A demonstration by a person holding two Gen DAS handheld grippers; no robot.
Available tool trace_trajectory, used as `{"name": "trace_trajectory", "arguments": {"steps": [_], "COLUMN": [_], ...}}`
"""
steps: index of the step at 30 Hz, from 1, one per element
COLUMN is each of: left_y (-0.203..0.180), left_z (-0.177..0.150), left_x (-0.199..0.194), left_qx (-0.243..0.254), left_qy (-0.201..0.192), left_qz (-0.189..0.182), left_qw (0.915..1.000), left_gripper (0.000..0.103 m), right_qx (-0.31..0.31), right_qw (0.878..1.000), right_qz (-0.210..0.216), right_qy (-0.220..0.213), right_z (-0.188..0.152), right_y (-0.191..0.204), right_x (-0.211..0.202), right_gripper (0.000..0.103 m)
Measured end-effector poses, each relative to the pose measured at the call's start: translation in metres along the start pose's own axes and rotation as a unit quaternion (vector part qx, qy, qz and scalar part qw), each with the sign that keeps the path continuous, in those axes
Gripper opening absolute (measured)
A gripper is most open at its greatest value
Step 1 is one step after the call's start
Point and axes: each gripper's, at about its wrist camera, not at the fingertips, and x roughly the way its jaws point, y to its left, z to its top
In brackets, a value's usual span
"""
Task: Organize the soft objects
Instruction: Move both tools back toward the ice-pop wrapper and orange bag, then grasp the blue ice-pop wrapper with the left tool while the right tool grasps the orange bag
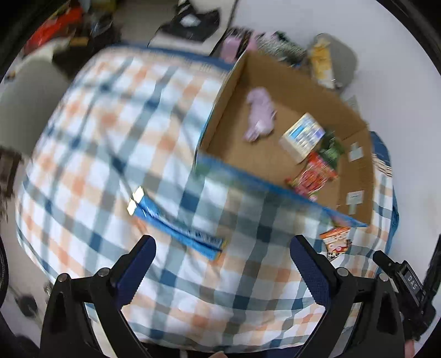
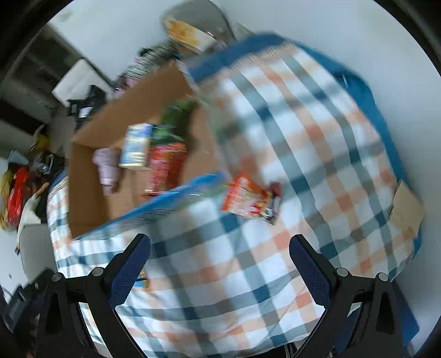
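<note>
An open cardboard box (image 1: 231, 91) stands on a plaid-covered table (image 1: 110, 132). In it lie a lilac soft toy (image 1: 260, 115), a white and blue carton (image 1: 301, 137), a green packet (image 1: 332, 150) and a red packet (image 1: 314, 176). A blue packet (image 1: 179, 227) lies on the cloth in front of my left gripper (image 1: 222, 257), which is open and empty. An orange snack packet (image 2: 248, 199) lies on the cloth beyond my right gripper (image 2: 220, 254), also open and empty; it also shows in the left wrist view (image 1: 336, 242). The right wrist view shows the box (image 2: 93, 176) and toy (image 2: 106, 168).
Both views are motion-blurred. Beyond the table lie clutter on the floor (image 1: 55, 30), a black item (image 1: 193, 22) and a grey object with a yellow packet (image 1: 330, 60). A cardboard piece (image 2: 408, 209) lies at the table's right edge.
</note>
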Motion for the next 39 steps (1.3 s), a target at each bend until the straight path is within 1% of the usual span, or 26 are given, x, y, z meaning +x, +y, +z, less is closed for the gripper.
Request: {"name": "trace_trajectory", "arguments": {"steps": [1, 3, 4, 6, 7, 9, 11, 12, 13, 14, 16, 18, 19, 20, 22, 24, 27, 28, 30, 32, 33, 34, 35, 36, 38, 39], "left_y": [0.003, 0.009, 0.01, 0.012, 0.012, 0.014, 0.016, 0.016, 0.017, 0.018, 0.022, 0.028, 0.031, 0.035, 0.045, 0.054, 0.068, 0.072, 0.077, 0.079, 0.078, 0.075, 0.072, 0.069, 0.063, 0.062], "left_z": [-0.001, -0.006, -0.008, -0.012, -0.015, -0.018, -0.021, -0.022, -0.023, -0.024, -0.025, -0.025, -0.025, -0.025, -0.023, -0.022, -0.02, -0.02, -0.017, -0.011, -0.009, -0.007, -0.004, -0.002, -0.003, -0.005], "left_x": [0.007, 0.028, 0.034, 0.05, 0.058, 0.07, 0.079, 0.084, 0.088, 0.093, 0.1, 0.107, 0.111, 0.114, 0.122, 0.129, 0.141, 0.144, 0.149, 0.153, 0.154, 0.155, 0.155, 0.155, 0.154, 0.152], "left_qx": [-0.009, -0.035, -0.042, -0.053, -0.055, -0.06, -0.069, -0.075, -0.08, -0.086, -0.1, -0.116, -0.124, -0.132, -0.152, -0.17, -0.196, -0.201, -0.206, -0.198, -0.189, -0.178, -0.165, -0.156, -0.131, -0.117], "left_qy": [0.008, 0.031, 0.037, 0.052, 0.058, 0.068, 0.078, 0.082, 0.085, 0.088, 0.094, 0.097, 0.099, 0.1, 0.099, 0.101, 0.106, 0.108, 0.105, 0.103, 0.099, 0.095, 0.089, 0.087, 0.081, 0.078], "left_qz": [0.004, 0.008, 0.012, 0.021, 0.03, 0.039, 0.042, 0.044, 0.045, 0.044, 0.044, 0.044, 0.045, 0.045, 0.051, 0.051, 0.056, 0.056, 0.061, 0.068, 0.068, 0.073, 0.081, 0.085, 0.097, 0.102], "left_qw": [0.9999, 0.9989, 0.9983, 0.997, 0.9963, 0.9951, 0.9936, 0.9929, 0.9921, 0.9914, 0.9896, 0.9876, 0.9863, 0.9852, 0.982, 0.9789, 0.9733, 0.9719, 0.971, 0.9723, 0.9746, 0.9768, 0.9789, 0.9802, 0.9833, 0.9847], "left_gripper": [0.1, 0.1, 0.1, 0.1, 0.1, 0.1, 0.1, 0.1, 0.1, 0.1, 0.1, 0.1, 0.1, 0.1, 0.1, 0.1, 0.1, 0.1, 0.094, 0.073, 0.068, 0.054, 0.045, 0.043, 0.031, 0.028], "right_qx": [0.013, 0.014, 0.001, -0.033, -0.066, -0.116, -0.179, -0.214, -0.236, -0.265, -0.303, -0.316, -0.315, -0.31, -0.304, -0.297, -0.273, -0.256, -0.225, -0.18, -0.162, -0.142, -0.131, -0.121, -0.121, -0.123], "right_qw": [1.0, 0.999, 0.999, 0.998, 0.996, 0.99, 0.979, 0.971, 0.965, 0.955, 0.94, 0.935, 0.934, 0.937, 0.939, 0.941, 0.948, 0.953, 0.961, 0.97, 0.973, 0.974, 0.973, 0.973, 0.97, 0.969], "right_qz": [0.003, -0.005, -0.011, -0.017, -0.034, -0.053, -0.078, -0.095, -0.105, -0.119, -0.144, -0.152, -0.154, -0.148, -0.146, -0.146, -0.138, -0.128, -0.106, -0.068, -0.05, -0.028, -0.013, 0.002, 0.014, 0.018], "right_qy": [0.014, 0.032, 0.044, 0.053, 0.057, 0.063, 0.06, 0.056, 0.053, 0.054, 0.056, 0.062, 0.064, 0.066, 0.062, 0.069, 0.088, 0.099, 0.119, 0.147, 0.158, 0.177, 0.188, 0.198, 0.212, 0.215], "right_z": [0.004, 0.011, 0.015, 0.021, 0.023, 0.024, 0.024, 0.022, 0.021, 0.018, 0.013, 0.01, 0.01, 0.011, 0.013, 0.014, 0.016, 0.018, 0.02, 0.019, 0.017, 0.013, 0.01, 0.005, -0.006, -0.011], "right_y": [-0.014, -0.028, -0.033, -0.035, -0.032, -0.026, -0.014, -0.006, -0.001, 0.005, 0.013, 0.016, 0.015, 0.014, 0.012, 0.01, 0.002, -0.003, -0.012, -0.026, -0.031, -0.037, -0.041, -0.043, -0.046, -0.046], "right_x": [0.015, 0.037, 0.052, 0.07, 0.082, 0.096, 0.109, 0.117, 0.121, 0.13, 0.145, 0.159, 0.166, 0.169, 0.171, 0.172, 0.171, 0.171, 0.169, 0.166, 0.164, 0.162, 0.161, 0.16, 0.16, 0.16], "right_gripper": [0.102, 0.102, 0.102, 0.102, 0.102, 0.102, 0.102, 0.102, 0.102, 0.102, 0.102, 0.101, 0.097, 0.093, 0.089, 0.084, 0.082, 0.082, 0.081, 0.081, 0.081, 0.081, 0.081, 0.081, 0.081, 0.081]}}
